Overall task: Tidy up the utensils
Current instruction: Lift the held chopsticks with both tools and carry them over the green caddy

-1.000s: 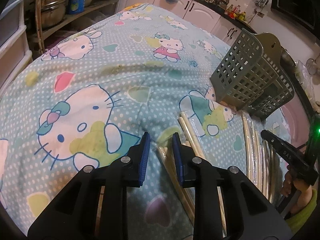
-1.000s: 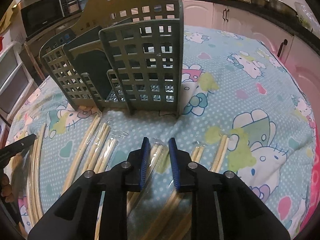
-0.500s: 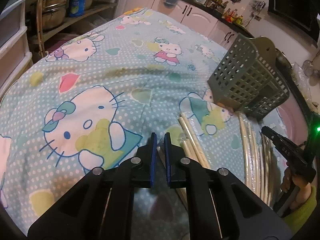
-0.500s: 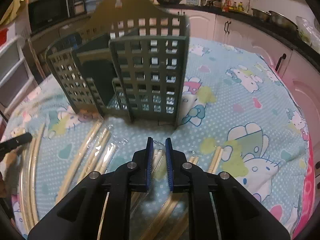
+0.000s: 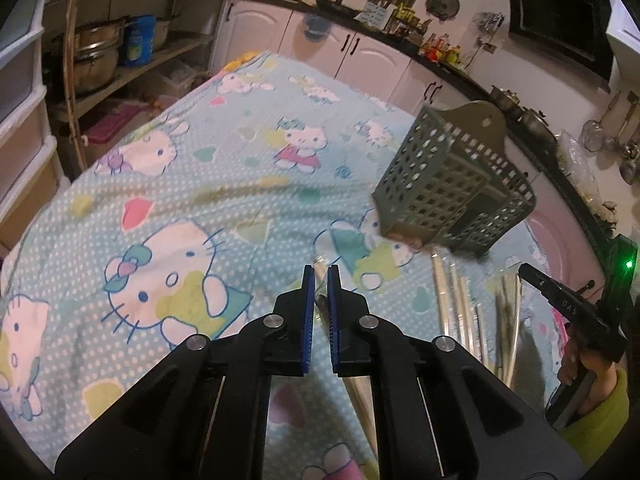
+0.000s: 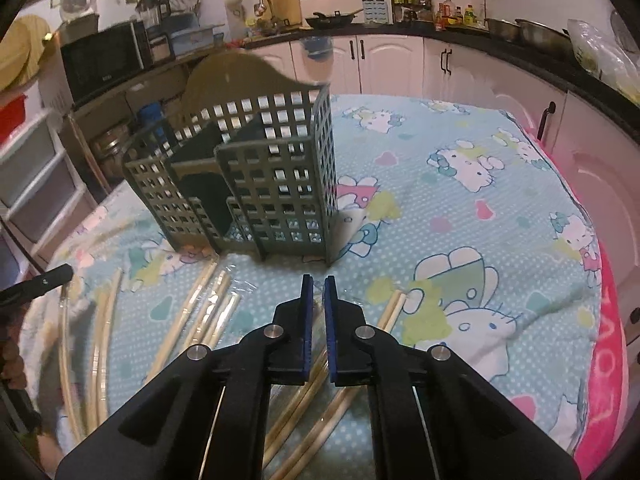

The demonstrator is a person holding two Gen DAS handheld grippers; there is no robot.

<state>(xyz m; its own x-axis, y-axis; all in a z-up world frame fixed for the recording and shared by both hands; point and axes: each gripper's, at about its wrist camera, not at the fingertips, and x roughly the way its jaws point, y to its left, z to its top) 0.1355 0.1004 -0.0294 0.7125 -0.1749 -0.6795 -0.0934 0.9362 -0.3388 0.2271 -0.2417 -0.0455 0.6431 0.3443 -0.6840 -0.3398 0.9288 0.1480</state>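
- Wrapped chopsticks (image 6: 208, 312) lie loose on the cartoon-print cloth (image 6: 460, 216), just in front of the upright grey utensil caddy (image 6: 256, 184).
- The left gripper (image 5: 318, 276) is pinched nearly together on a wrapped pair (image 5: 320, 300); the slick film could let it slide out.
- The right gripper (image 6: 314, 286) is likewise nearly together, seemingly on clear wrapping; what it holds I cannot tell.
- A long pair could catch the caddy's grid wall and tip it.

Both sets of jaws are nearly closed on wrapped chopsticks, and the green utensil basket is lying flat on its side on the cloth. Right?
Not quite. The green utensil basket stands upright on the Hello Kitty cloth, its open top facing up, as the right wrist view shows. The rest holds: the left gripper and right gripper each have their jaws nearly closed on a wrapped chopstick pair.
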